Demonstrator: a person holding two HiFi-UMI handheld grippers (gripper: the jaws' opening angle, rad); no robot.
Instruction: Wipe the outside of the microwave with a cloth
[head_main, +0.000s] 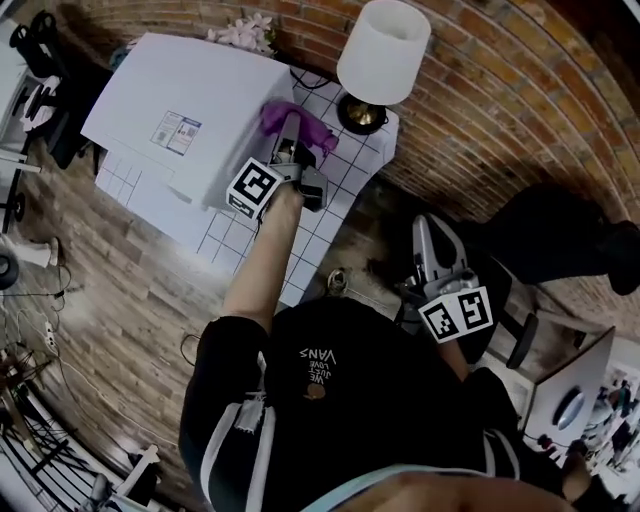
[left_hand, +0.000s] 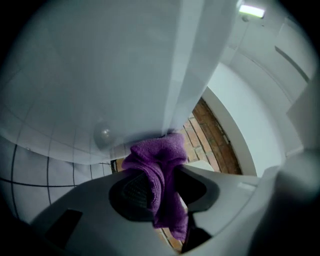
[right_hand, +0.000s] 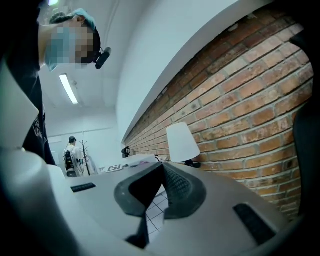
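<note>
Tiled table (head_main: 335, 185), left gripper (head_main: 293, 140) pinching cloth (head_main: 290, 113) on microwave (head_main: 190, 85), right gripper (right_hand: 162, 172) closed

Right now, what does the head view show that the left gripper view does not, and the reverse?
Only the head view shows the lamp, the right gripper held beside the table, and the sticker on top of the microwave. Only the left gripper view shows the ceiling light and the left gripper with its jaws shut on the purple cloth. Both show the cloth at the white microwave, and the brick wall.
</note>
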